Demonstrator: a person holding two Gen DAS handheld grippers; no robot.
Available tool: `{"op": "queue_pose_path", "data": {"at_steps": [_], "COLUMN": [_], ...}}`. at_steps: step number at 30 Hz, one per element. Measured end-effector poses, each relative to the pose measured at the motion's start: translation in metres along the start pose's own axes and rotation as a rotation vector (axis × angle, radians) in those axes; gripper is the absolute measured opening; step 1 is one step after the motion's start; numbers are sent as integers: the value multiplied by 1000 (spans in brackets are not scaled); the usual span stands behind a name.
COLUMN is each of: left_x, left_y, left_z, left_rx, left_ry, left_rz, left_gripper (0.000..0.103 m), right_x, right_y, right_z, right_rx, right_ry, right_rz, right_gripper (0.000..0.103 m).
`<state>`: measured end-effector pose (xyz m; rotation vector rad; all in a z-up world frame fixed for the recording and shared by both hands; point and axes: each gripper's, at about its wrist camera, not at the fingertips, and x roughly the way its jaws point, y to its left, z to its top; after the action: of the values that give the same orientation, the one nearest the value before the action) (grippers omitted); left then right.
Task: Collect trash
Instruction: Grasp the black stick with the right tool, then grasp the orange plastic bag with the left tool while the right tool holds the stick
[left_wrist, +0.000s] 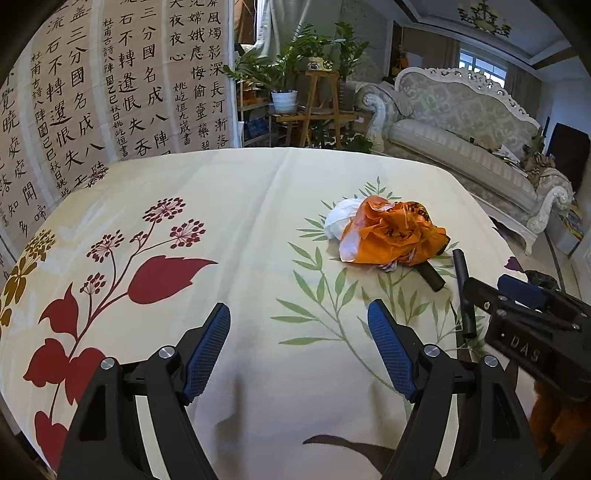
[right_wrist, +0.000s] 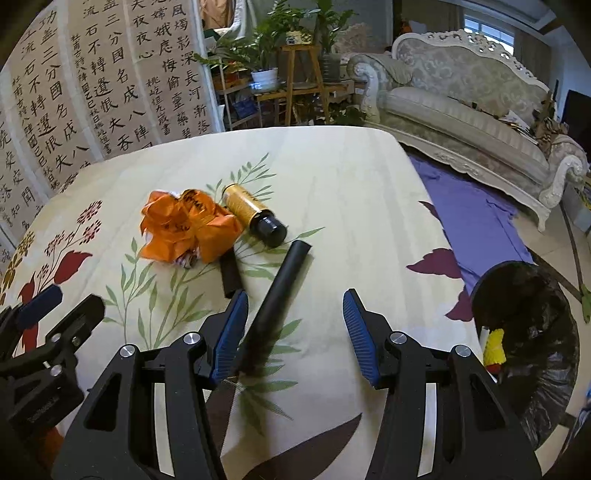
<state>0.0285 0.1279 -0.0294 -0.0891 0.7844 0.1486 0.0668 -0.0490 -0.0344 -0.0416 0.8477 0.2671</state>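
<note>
Black tube (right_wrist: 275, 306) on tablecloth, between right gripper (right_wrist: 293, 334) fingers, untouched, left gripper (left_wrist: 299, 345) wide

Black tube (right_wrist: 275, 295) between open tongs (right_wrist: 295, 332).

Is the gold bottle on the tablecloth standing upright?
No. In the right wrist view the gold bottle lies on its side on the tablecloth, its black cap toward the camera, beside the orange bag.
</note>
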Motion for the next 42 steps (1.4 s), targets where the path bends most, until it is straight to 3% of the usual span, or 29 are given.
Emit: {"op": "queue_pose_path", "data": {"at_steps": [3, 8, 11, 20, 34, 42], "left_x": [3, 3, 5, 18, 35, 51], "left_y": [-1, -6, -13, -29, -38, -35], "left_z": [-1, 2, 5, 17, 42, 43], "left_rx": [-7, -3, 4, 30, 51, 31], "left_ry": [12, 12, 13, 7, -15, 37], "left_rz": [2, -3, -14, -33, -49, -95], "left_gripper": [75, 75, 75, 75, 77, 78], "right_x": [6, 10, 11, 21, 29, 29], "right_y": [4, -6, -14, -37, -47, -48], "right_z": [-1, -3, -1, 11, 19, 20], "right_rx": [-27, -26, -27, 2, 28, 29], "right_ry": [20, 38, 38, 33, 31, 31], "right_rz": [-2, -19, -35, -68, -48, -49], "right_gripper": [50, 21, 12, 12, 12, 12]}}
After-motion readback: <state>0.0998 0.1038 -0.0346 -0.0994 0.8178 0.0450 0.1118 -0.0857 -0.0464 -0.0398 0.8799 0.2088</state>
